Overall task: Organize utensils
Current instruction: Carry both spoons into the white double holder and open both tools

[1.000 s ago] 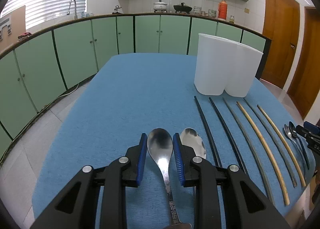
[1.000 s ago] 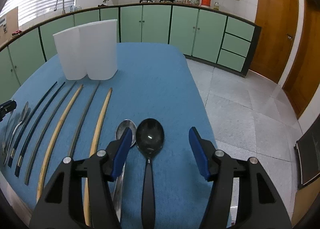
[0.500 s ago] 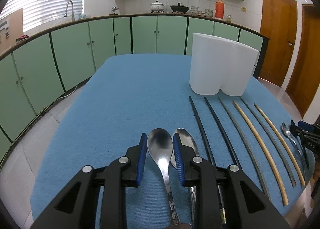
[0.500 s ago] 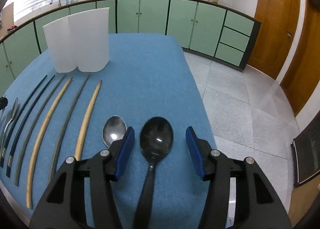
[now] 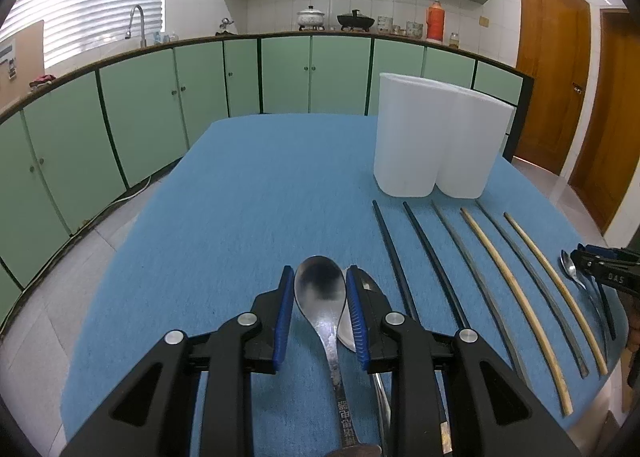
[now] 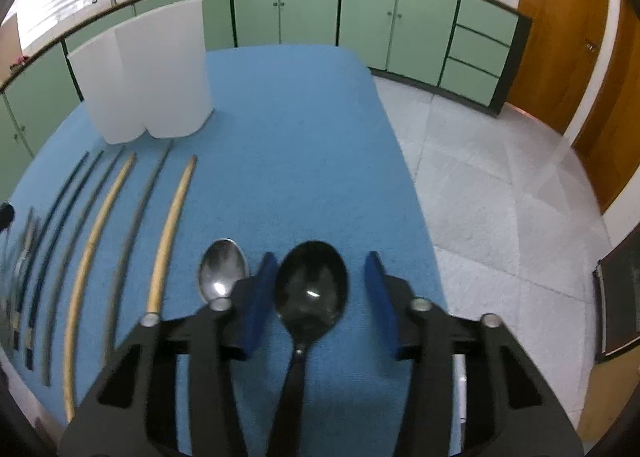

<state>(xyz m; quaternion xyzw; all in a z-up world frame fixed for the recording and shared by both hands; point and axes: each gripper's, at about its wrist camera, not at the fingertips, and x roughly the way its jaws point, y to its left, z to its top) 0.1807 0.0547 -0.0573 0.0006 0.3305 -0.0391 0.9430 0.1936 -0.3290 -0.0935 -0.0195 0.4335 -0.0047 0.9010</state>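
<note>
Gripping a steel spoon (image 5: 320, 289), left claw (image 5: 320, 313) hovers.

Table (image 5: 248, 193): plain blue cloth.
Holder (image 5: 436, 145): translucent white, twin compartments.
Chopsticks (image 5: 516, 297): two black, two grey, two pale tan, in a row.
Left gripper (image 5: 320, 289): black body, blue pads.
Steel spoon (image 5: 320, 289): shiny silver, dark characters on the handle.
Right gripper (image 6: 320, 285): black body, blue pads.
Black spoon (image 6: 310, 289): glossy black.
Small spoon (image 6: 222, 269): silver.
Cabinets (image 5: 160, 109): pale green, dark edging.
Doors (image 5: 548, 69): orange-brown wood.
</note>
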